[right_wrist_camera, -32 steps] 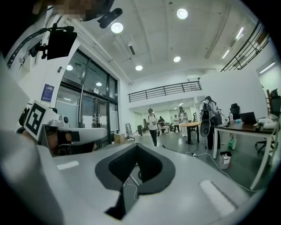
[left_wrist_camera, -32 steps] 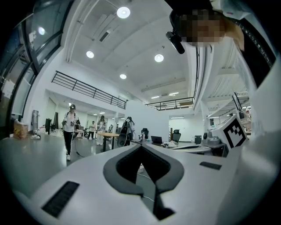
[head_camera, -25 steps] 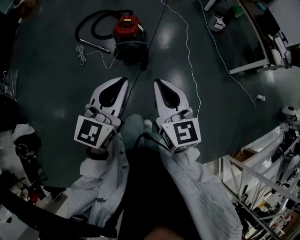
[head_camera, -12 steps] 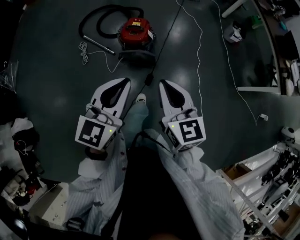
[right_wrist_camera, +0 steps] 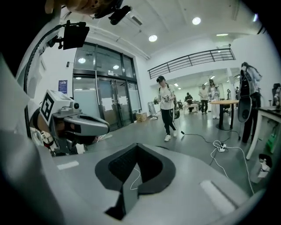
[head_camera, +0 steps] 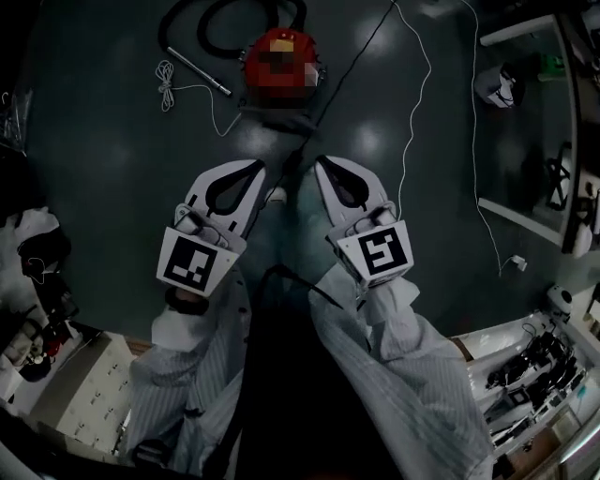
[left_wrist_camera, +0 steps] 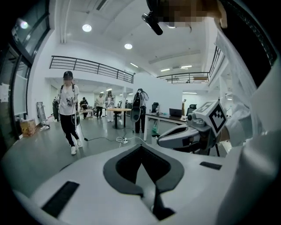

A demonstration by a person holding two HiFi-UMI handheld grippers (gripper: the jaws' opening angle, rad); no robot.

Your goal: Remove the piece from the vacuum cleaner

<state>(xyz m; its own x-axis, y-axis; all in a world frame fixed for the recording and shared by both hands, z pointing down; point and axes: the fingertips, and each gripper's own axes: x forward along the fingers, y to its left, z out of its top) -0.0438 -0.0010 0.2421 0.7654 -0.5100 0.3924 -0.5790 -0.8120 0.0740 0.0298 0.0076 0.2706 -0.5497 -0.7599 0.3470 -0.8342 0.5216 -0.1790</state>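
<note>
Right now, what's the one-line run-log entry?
phase: pre-contact | left claw: shut, empty | right claw: shut, empty | red vacuum cleaner: on floor ahead, untouched

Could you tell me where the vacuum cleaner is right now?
Head view, top centre: the vacuum cleaner sits on the floor, its hose and wand to its left, a white cable to its right.

The vacuum cleaner (head_camera: 281,47) is a red, rounded canister on a dark base, standing upright on the grey floor (head_camera: 112,159). Its black hose (head_camera: 178,23) loops away to the left and ends in a slim metal wand (head_camera: 202,82) lying flat on the floor.
</note>
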